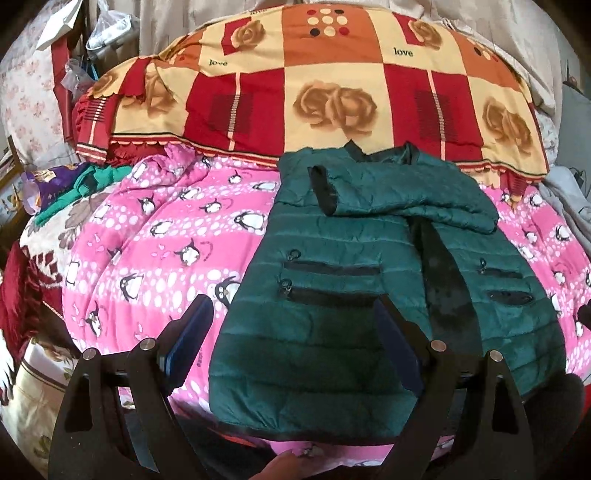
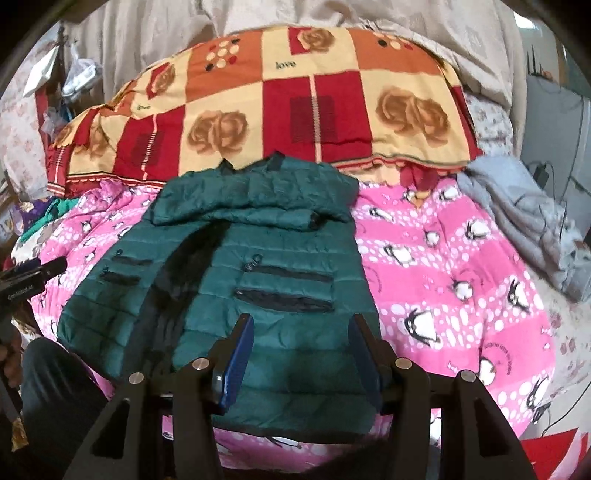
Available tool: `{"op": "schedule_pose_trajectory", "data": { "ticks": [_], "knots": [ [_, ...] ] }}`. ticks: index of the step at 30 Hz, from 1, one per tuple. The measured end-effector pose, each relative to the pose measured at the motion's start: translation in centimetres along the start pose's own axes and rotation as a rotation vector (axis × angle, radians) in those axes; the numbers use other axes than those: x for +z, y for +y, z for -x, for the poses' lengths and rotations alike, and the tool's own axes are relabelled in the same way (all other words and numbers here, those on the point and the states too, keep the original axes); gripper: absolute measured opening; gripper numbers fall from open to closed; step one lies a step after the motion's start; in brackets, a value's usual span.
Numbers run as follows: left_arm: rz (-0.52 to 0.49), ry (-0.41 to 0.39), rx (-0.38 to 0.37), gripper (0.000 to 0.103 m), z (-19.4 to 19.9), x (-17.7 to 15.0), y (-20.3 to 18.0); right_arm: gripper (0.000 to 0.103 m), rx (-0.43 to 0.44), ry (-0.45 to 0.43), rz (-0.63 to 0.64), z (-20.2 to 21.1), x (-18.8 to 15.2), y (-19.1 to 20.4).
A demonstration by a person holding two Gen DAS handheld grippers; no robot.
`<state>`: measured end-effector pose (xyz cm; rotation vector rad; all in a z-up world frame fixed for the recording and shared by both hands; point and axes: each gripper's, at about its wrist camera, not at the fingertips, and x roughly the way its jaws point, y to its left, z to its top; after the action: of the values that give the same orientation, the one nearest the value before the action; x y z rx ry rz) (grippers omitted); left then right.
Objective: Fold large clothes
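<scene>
The bed was basically all blankets. Biggest thing was the pink quilt (image 1: 155, 236) with penguins on it, spread across the whole middle. Behind it, a checked blanket (image 1: 332, 92) in red, orange and cream with rose prints and "love" lettering was heaped along the far side, with a pale curtain (image 2: 258, 22) hanging past that.

The jacket (image 1: 314, 295), a dark green puffer, lay flat on the quilt with its front up and its collar touching the checked blanket's edge. It sat open down the middle, so a strip of dark lining showed. Both sleeves (image 1: 406, 199) were folded in across the chest, one lying over the other, with a black cuff showing. Each front panel had two black zip pockets.

Off to the right, a grey garment (image 2: 532, 206) was bunched up at the edge of the quilt. On the left edge there was a small teal cloth (image 1: 74, 188).

The left gripper (image 1: 295, 325) had its jaws spread wide with nothing in them, hovering over the lower left part of the jacket. The right gripper (image 2: 301, 343) was about half spread, also empty, above the hem on the other side; its pads weren't pressing on any fabric. A fingertip (image 1: 284, 467) peeked in at the bottom of the left wrist view.
</scene>
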<state>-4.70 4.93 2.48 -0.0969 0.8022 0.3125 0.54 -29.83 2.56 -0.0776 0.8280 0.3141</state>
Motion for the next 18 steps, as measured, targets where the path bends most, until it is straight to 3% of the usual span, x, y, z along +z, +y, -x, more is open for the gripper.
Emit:
{"op": "schedule_pose_trajectory", "data": {
  "ticks": [4,5,7,10,15,18],
  "knots": [
    [-0.010,0.017,-0.046,0.090,-1.7,-0.3,2.1,0.052,0.002,0.067,-0.070,-2.1,-0.8,-3.2],
    [-0.009,0.023,-0.038,0.099,-2.6,-0.5,3.4,0.053,0.006,0.082,-0.088,-2.8,-1.0,-4.3],
    [0.024,0.055,-0.004,0.103,-4.9,-1.4,6.4,0.057,0.014,0.110,-0.118,-4.1,-1.6,-6.2],
    [0.118,0.172,-0.035,0.103,-8.6,-3.2,10.5,0.060,0.051,0.134,-0.227,-5.6,-2.7,-9.7],
    [0.266,0.271,-0.235,0.103,-11.8,-5.9,11.8,0.060,0.197,0.162,-0.396,-7.5,-4.1,-13.1],
    [0.200,0.251,-0.256,0.103,-11.3,-6.0,10.2,0.060,0.267,0.197,-0.425,-8.4,-4.1,-12.9]
  ]
}}
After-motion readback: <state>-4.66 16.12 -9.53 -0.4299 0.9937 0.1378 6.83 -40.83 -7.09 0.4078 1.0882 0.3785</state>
